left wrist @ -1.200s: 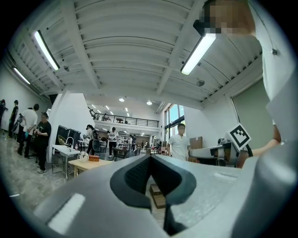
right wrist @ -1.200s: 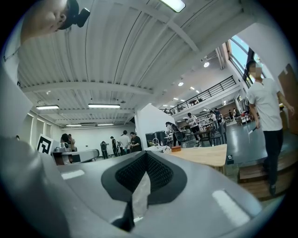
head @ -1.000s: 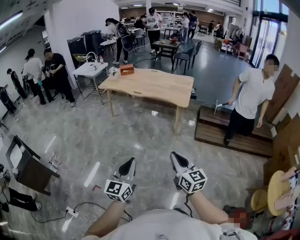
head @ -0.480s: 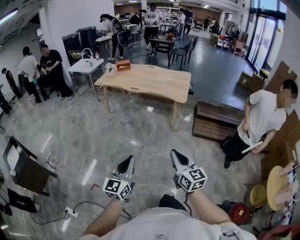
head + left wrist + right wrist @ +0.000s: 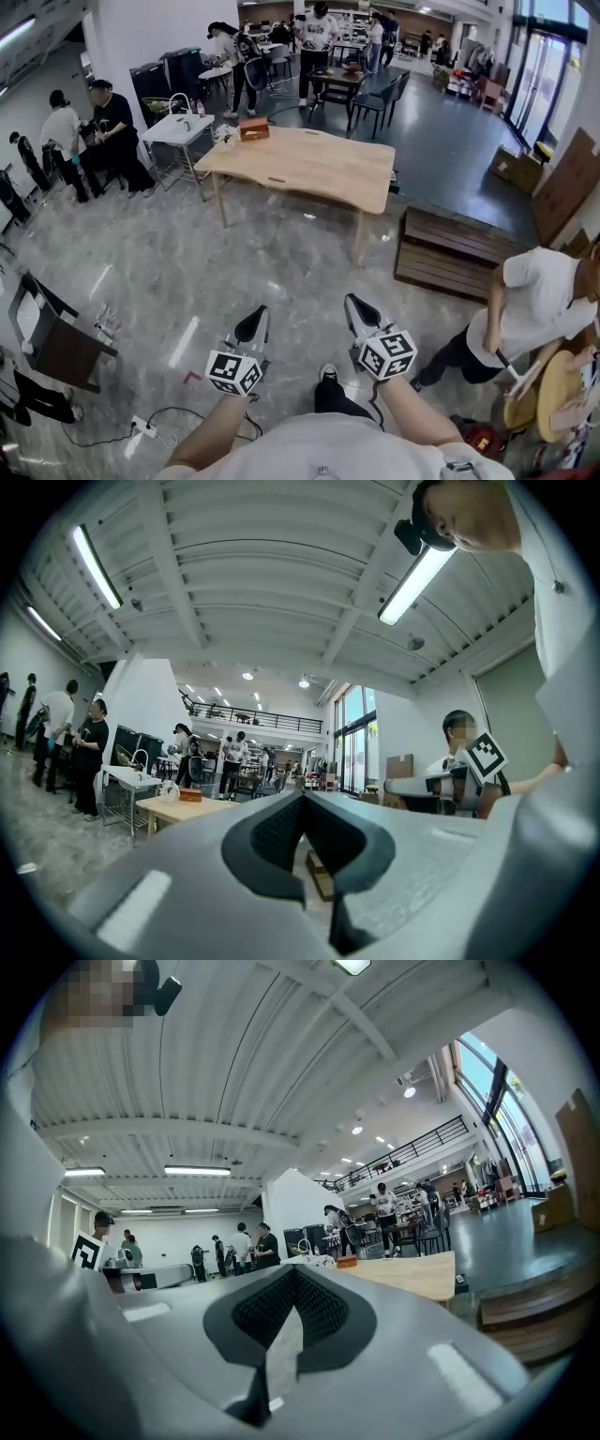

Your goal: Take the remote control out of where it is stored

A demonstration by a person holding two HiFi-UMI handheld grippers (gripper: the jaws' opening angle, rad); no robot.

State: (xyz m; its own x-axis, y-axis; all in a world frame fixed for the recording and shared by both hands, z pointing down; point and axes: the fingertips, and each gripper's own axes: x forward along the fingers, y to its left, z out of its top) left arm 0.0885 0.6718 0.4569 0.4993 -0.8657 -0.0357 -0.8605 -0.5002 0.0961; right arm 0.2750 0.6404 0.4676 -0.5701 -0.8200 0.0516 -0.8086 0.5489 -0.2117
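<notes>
Remote control: cannot be made out in any view, so its place cannot be told.

Left gripper [image 5: 253,326] and right gripper [image 5: 356,312] are hovering side by side, low in the head view, over the floor [image 5: 187,272] and pointing forward into the room. In its own view, each claw is sitting pressed together at the tips, with nothing between the pads.

Floor is showing as grey, glossy stone, reflecting the ceiling lights. A shoe [image 5: 327,373] is standing on it between the two grippers. A cable [image 5: 178,412] is trailing to a power strip [image 5: 142,427] at lower left.

Ahead, well apart from the grippers, a pale wooden table [image 5: 309,164] is standing on thin legs. A small brown box [image 5: 253,133] is sitting at its far left corner. Just left of it, a white stand [image 5: 178,131] is carrying a tap.

To the right of the table, a dark wooden pallet [image 5: 450,253] is lying on the floor. A person in a white shirt [image 5: 539,305] is bending near it.

At left, people [image 5: 108,131] are grouping by a white wall. More are standing around dark chairs [image 5: 375,94] at the back. Tall glass doors [image 5: 548,75] are lining the right side.
</notes>
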